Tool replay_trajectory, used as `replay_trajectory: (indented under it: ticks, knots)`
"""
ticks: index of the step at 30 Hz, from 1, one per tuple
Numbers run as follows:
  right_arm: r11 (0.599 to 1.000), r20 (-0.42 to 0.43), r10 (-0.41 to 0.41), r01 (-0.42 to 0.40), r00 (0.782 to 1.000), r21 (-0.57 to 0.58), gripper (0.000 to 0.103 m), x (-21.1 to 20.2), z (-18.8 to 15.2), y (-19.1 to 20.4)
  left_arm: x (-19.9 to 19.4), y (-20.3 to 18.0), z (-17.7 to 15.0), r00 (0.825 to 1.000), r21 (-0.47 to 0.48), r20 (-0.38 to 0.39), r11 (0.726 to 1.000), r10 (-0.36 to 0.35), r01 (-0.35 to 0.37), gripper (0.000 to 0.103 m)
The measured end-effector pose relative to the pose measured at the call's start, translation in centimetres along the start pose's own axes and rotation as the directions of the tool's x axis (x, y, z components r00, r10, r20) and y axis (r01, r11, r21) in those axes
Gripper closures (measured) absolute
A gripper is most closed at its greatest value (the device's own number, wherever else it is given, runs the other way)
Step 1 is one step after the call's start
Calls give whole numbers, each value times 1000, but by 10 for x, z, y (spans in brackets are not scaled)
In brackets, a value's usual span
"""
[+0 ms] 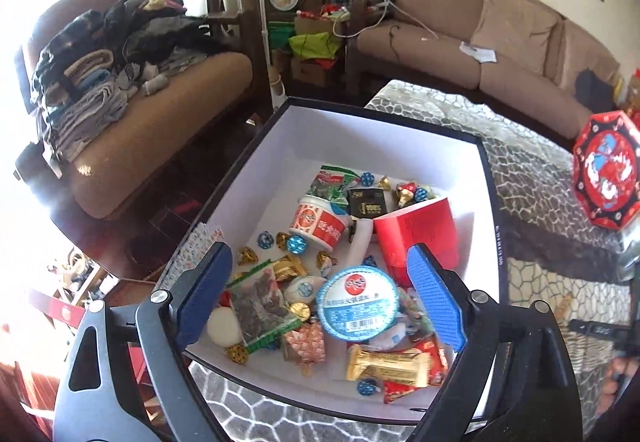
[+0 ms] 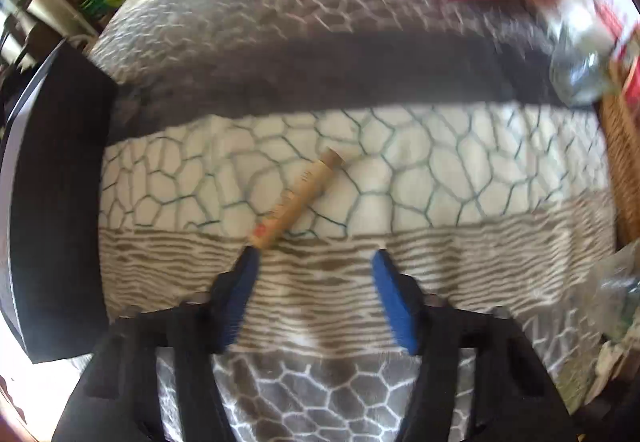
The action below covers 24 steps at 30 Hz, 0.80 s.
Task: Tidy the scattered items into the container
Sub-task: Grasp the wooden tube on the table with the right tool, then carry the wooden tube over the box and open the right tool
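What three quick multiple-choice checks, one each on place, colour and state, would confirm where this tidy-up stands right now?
1. Where does the tan paper-wrapped stick lie?
A. Inside the box
B. On the patterned cloth, outside the box
C. On the sofa

2. What colour is the plastic cup in the white-lined box?
A. Red
B. Green
C. Yellow

3. How does the left gripper stand over the box?
A. Shut on a cup
B. Open, nothing between its pads
C. Shut on a candy

Answers:
1 B: the right wrist view shows it on the cloth, just ahead of the right gripper.
2 A: it lies on its side, plainly red.
3 B: the blue pads stand wide apart, with the snacks lying below them.
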State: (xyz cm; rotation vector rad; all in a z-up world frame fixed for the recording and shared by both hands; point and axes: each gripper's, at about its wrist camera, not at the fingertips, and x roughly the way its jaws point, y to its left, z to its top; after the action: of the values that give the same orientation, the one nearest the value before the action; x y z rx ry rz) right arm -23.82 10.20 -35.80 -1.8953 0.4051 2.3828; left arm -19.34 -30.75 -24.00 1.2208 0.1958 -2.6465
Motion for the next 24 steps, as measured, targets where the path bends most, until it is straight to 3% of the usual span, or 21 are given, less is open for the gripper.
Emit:
replay_trajectory:
  ticks: [2,6,7,9,10,14,17,21,24]
  knots:
    - [998,14,56,-56,998,8,60,6,3,2,0,-2,1,1000,-5,-5,1000,-2,2,13]
    - [999,-3,37,-37,999,-20,64,24,18,21,-1,-4,2,1000,-4,-2,1000,23,-23,12]
    - [999,-11,29,-29,1000,-16,75,30,22,23,-2,-3,3,1000,-5,0,1000,26,-26,12]
    - [999,12,28,-28,1000,-24,82,34,26,29,-5,2,4,999,-13,11,999,35,-34,12]
    - [999,37,38,-37,999,-38,89,33,26,33,-7,5,4,999,-20,18,999,46,-45,12]
    - [983,114,121,-102,986,-155,89,-6,23,75,-20,17,6,991,-15,73,994,112,-111,11]
    - [924,114,290,-247,950,-290,89,-51,16,133,-23,25,8,984,-36,102,989,148,-145,7]
    - [817,50,433,-368,900,-444,89,-83,-2,216,-21,29,10,983,-49,95,987,154,-150,7]
    - [795,2,409,-355,913,-493,89,-76,-13,257,-21,28,9,986,-59,94,989,138,-133,6]
